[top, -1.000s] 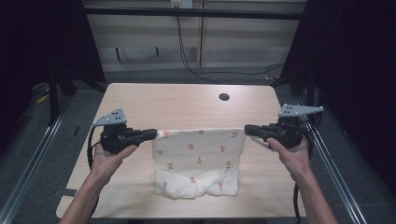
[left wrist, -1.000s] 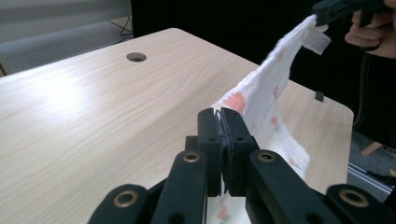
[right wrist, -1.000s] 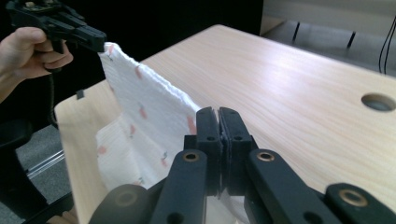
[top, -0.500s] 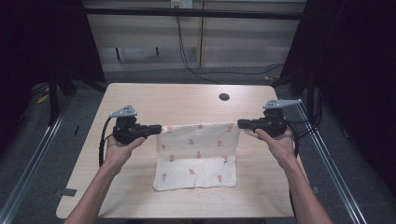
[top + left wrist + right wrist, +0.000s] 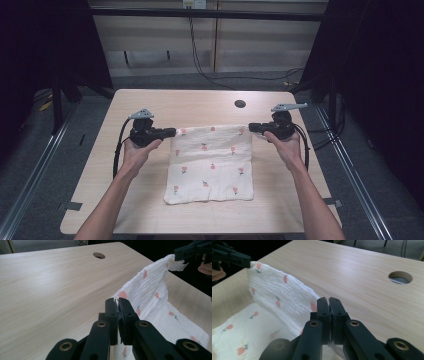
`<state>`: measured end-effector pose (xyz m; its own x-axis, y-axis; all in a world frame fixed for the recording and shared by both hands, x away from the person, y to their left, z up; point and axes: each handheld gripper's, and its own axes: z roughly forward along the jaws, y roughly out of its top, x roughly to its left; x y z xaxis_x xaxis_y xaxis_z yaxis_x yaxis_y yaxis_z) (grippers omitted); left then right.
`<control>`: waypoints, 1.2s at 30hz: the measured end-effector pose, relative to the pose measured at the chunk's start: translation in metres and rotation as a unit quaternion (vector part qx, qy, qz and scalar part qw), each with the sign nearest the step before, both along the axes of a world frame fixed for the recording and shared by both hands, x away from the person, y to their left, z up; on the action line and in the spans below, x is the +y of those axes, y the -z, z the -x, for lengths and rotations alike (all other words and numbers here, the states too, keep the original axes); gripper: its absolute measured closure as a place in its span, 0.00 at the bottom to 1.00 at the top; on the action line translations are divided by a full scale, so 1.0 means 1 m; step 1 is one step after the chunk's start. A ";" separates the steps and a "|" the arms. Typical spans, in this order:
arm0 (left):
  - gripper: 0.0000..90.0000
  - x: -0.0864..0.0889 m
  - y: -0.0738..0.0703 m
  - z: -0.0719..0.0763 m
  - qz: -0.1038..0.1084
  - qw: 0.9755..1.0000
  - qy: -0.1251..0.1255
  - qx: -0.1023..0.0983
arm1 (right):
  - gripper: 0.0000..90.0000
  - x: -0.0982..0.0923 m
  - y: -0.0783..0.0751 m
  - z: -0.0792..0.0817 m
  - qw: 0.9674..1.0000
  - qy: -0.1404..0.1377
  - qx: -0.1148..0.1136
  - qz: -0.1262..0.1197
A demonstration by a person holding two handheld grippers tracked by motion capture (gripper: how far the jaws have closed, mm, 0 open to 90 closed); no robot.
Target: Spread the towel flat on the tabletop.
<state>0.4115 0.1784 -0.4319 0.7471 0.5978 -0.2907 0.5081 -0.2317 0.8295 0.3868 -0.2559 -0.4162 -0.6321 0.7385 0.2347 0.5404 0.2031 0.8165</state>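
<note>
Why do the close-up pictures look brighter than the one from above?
High view: dim, dark surroundings; the cloth and table evenly lit, slightly soft. Left gripper view: pale glare across the wood, near jaws a bit blurred. Right gripper view: similar sheen near the hole, cloth texture sharp.

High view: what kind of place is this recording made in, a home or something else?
Probably a lab or recording bay, not a home. A bare wooden table with a cable hole stands between dark curtains, metal floor rails run alongside, and loose cables hang down the back wall.
</note>
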 end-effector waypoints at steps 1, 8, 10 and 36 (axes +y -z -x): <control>0.94 -0.001 0.001 -0.003 0.000 1.000 -0.002 0.003 | 0.97 0.000 0.001 -0.003 1.000 0.005 -0.005 0.009; 0.69 0.003 0.003 -0.005 -0.026 0.999 -0.031 0.003 | 0.66 -0.006 0.004 -0.008 0.997 0.069 -0.011 0.028; 0.69 0.005 0.003 0.000 -0.036 0.999 -0.026 -0.001 | 0.64 -0.008 0.003 -0.004 0.997 0.064 -0.008 0.032; 0.76 0.003 0.063 0.082 -0.119 0.989 0.080 0.042 | 0.69 0.027 0.076 0.085 0.992 -0.038 0.058 0.109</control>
